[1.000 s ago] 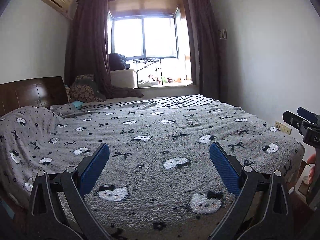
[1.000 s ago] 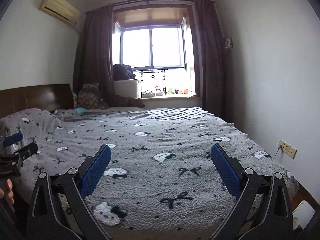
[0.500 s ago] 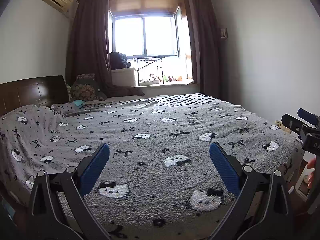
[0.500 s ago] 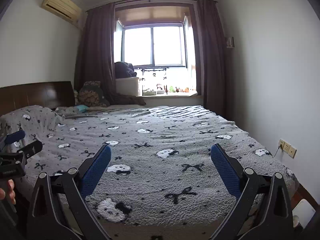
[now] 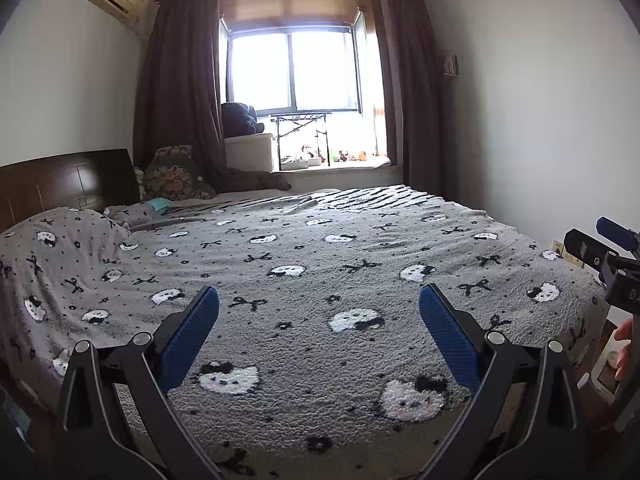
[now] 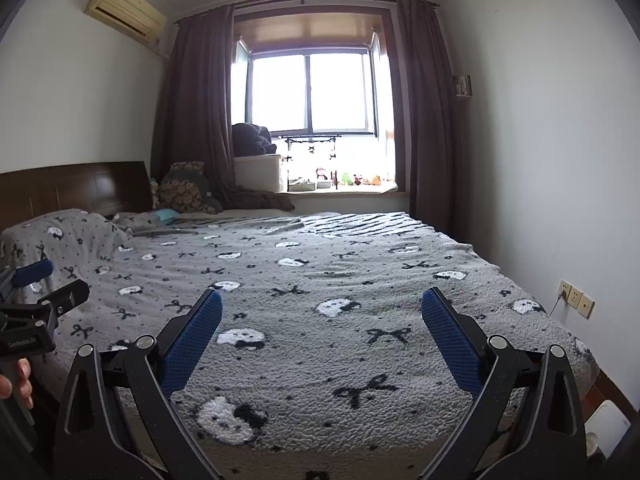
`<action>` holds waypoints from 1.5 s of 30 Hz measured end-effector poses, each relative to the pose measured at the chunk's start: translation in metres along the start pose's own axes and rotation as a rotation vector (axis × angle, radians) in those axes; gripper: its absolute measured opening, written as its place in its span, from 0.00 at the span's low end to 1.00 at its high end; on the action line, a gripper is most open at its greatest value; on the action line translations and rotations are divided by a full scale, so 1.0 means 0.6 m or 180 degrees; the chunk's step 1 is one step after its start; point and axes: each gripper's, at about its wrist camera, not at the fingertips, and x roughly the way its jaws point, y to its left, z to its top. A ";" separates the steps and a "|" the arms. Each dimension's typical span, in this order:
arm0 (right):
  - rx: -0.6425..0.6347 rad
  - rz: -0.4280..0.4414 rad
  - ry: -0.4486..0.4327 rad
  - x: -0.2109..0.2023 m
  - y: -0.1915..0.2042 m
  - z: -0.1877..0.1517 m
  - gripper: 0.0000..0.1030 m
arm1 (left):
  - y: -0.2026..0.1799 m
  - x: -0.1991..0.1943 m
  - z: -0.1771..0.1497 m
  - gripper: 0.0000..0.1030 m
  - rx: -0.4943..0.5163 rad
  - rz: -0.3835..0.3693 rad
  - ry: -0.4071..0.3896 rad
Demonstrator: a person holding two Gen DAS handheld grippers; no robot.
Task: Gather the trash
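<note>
- Trash — none plainly in sight on the grey blanket [image 5: 320, 248]. Only a small teal item [image 5: 160, 204] up by the pillow [image 5: 60, 240] at the far left, too small to call rubbish or not.
- Left gripper [image 5: 319, 300]: tongs spread wide, nothing between the blue pads, hovering over the near end of the bed. Right gripper [image 6: 322, 300]: equally wide and empty, alongside on the right.
- Likely slip: snagging the fluffy blanket instead of a scrap, from closing too low into the pile. Probably best to pinch only what stands proud of the fabric.
- Second slip: taking a printed cat face or bow for litter, with black-and-white blotches everywhere on the cloth.
- Third: knocking the two tools together when turning, being held close side by side.
- Fourth: overreaching toward the teal item, well away across the bed, and leaning onto the soft mattress.
- Edges: dark wooden headboard [image 5: 60, 184] along the left; right-hand wall near the mattress edge, with wall sockets [image 6: 576, 298] and a cord low down. Also a white object [image 6: 608, 420] on the floor at the near right corner — bin or device, cannot tell.
- Open room: plenty above the bed, nothing tall on it; a narrow gap only on the right side. Cluttered window sill [image 6: 344, 190] well beyond reach.
</note>
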 end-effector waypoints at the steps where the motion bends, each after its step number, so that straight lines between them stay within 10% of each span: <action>1: -0.0001 0.0008 -0.0002 0.000 0.001 0.000 0.97 | 0.000 0.000 0.000 0.92 0.0000 -0.0001 0.0001; 45: -0.0022 0.0084 0.0004 0.002 0.018 -0.004 0.97 | -0.001 0.001 -0.005 0.92 -0.0014 0.0023 0.0011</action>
